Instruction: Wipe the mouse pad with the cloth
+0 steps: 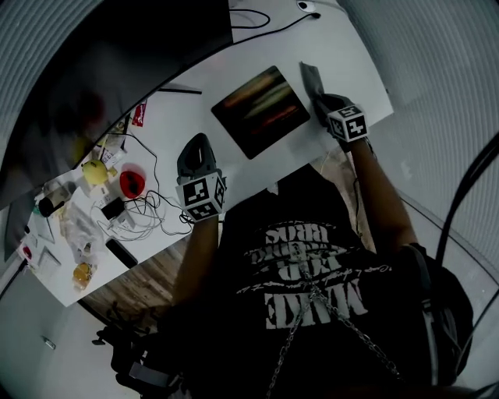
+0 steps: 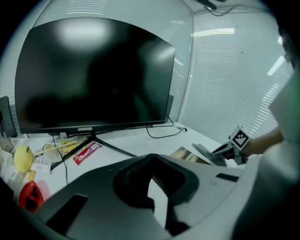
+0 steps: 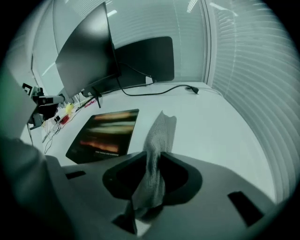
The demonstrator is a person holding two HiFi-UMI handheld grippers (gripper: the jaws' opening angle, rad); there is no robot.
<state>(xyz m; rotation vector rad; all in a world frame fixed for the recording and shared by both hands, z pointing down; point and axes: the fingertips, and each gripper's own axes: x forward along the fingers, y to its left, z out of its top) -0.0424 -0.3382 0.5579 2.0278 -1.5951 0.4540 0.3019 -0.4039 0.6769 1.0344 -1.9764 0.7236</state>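
The dark mouse pad [image 1: 261, 109] with orange streaks lies flat on the white desk [image 1: 351, 54]. Just right of it, my right gripper [image 1: 321, 97] is shut on a grey cloth [image 1: 310, 78]. In the right gripper view the cloth [image 3: 157, 140] stands up between the jaws of this gripper [image 3: 151, 161], off the right edge of the pad [image 3: 108, 133]. My left gripper [image 1: 199, 146] hovers near the desk's front edge, left of the pad. In the left gripper view its jaws [image 2: 153, 161] stand slightly apart with nothing between them, and the right gripper [image 2: 225, 151] shows beyond the pad [image 2: 187, 153].
A large black monitor [image 2: 93, 70] stands at the back of the desk, with a cable [image 1: 265, 23] trailing behind. Clutter fills the left end: a yellow object [image 1: 95, 171], a red round thing [image 1: 132, 181] and tangled wires [image 1: 144, 210]. The desk's front edge runs by my body.
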